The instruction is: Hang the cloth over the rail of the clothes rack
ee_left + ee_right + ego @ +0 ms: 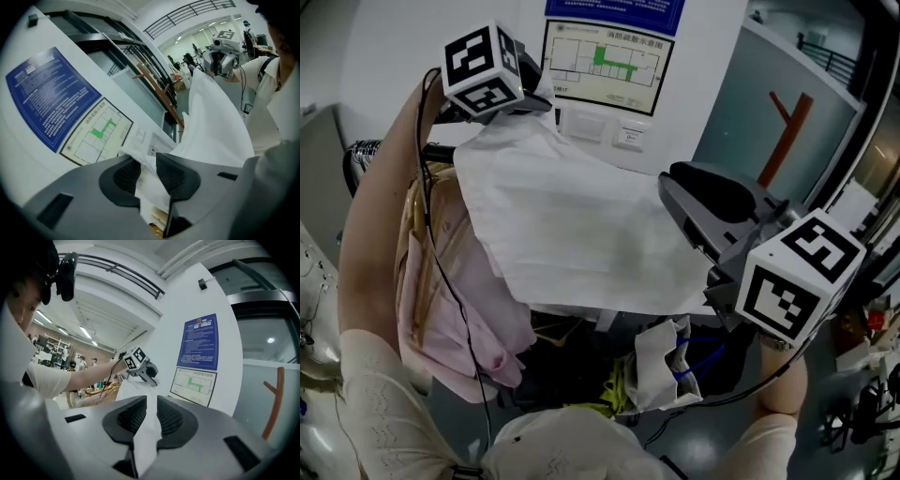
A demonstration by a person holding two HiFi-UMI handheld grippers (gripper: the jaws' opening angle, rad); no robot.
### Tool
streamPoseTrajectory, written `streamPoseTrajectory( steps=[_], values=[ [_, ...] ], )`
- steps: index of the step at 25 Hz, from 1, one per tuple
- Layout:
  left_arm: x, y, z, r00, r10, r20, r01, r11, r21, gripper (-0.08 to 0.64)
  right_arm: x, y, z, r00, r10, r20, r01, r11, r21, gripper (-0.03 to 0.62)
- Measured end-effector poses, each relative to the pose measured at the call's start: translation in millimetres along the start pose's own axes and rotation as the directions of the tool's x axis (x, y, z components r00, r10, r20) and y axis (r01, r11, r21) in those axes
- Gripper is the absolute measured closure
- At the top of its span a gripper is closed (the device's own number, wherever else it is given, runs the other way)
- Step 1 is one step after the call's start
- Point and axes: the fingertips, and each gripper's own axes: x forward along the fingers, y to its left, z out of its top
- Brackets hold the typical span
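Cloth [581, 234], white, spread almost flat between two pinched corners, up above and to the right of the rail [441, 153] in the head view; not yet draped over it, by the look of things. Left gripper [542, 97] clenched on one corner close above the rail, fabric bunched between its pads [125, 174]. Right gripper [673, 185] clamped on the opposite corner, well off to the right of the rail, a narrow fold squeezed between the jaws.

Possible trouble:
- Thin bite on each corner, easily pulled free by a tug, with that side dropping below the rail.
- Could land on the pink garments [441, 309] already hanging from the rail rather than on bare bar, then slide off along with them.
- Uneven drape likely with more length left on one side of the rail than the other.
- Black cable [441, 272] trailing down past the rail, apt to snag on whatever hangs there.

Hard to judge:
- Most of the rail buried under cloth, forearm [384, 216] and garments, only short dark stretches showing beside the forearm.
- No telling whether the cloth touches the rail anywhere.
- Lower edge, below the rail, lost against dark clutter.
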Motion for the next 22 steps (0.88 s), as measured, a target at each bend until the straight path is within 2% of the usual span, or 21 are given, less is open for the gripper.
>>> streamPoseTrajectory(
  steps=[2, 5, 8, 12, 14, 15, 16, 18, 19, 20, 22],
  values=[
    [1, -7, -10, 0.993, -0.080, -0.083, 0.080, 0.997, 0.005, 0.469, 4, -4, -12, 0.999, -0.023, -0.034, 0.023, 1.000, 0.007, 0.509],
    [-1, -18, -23, 0.960, -0.173, -0.222, 0.180, 0.983, 0.015, 0.455, 4, -8, -24, 0.997, -0.046, -0.058, 0.048, 0.998, 0.034, 0.509],
    [-6, -19, -29, 0.943, -0.150, -0.298, 0.173, 0.984, 0.052, 0.420, 5, -7, -28, 0.995, -0.076, -0.064, 0.078, 0.997, 0.025, 0.509],
    [-11, -16, -31, 0.950, -0.045, -0.308, 0.097, 0.983, 0.155, 0.391, 8, -9, -32, 0.988, -0.132, -0.083, 0.134, 0.991, 0.016, 0.509],
    [-13, -18, -34, 0.951, -0.034, -0.306, 0.105, 0.970, 0.219, 0.391, 8, -10, -34, 0.987, -0.129, -0.097, 0.133, 0.990, 0.037, 0.509],
    [-15, -21, -37, 0.950, -0.054, -0.306, 0.131, 0.963, 0.237, 0.391, 9, -10, -34, 0.987, -0.124, -0.102, 0.130, 0.990, 0.049, 0.509],
    [-18, -25, -41, 0.946, -0.092, -0.310, 0.170, 0.957, 0.234, 0.391, 10, -10, -34, 0.987, -0.122, -0.105, 0.129, 0.990, 0.058, 0.509],
    [-25, -31, -49, 0.936, -0.181, -0.302, 0.243, 0.952, 0.183, 0.391, 10, -9, -33, 0.986, -0.131, -0.106, 0.139, 0.988, 0.070, 0.509],
    [-29, -28, -51, 0.937, -0.204, -0.285, 0.254, 0.955, 0.152, 0.391, 10, -9, -33, 0.984, -0.142, -0.103, 0.150, 0.986, 0.075, 0.509],
    [-33, -21, -52, 0.942, -0.204, -0.265, 0.243, 0.962, 0.124, 0.391, 10, -11, -32, 0.983, -0.156, -0.099, 0.164, 0.983, 0.079, 0.509],
    [-36, 0, -54, 0.960, -0.154, -0.235, 0.178, 0.980, 0.084, 0.391, 11, -14, -31, 0.979, -0.181, -0.095, 0.189, 0.979, 0.080, 0.517]
  ],
)
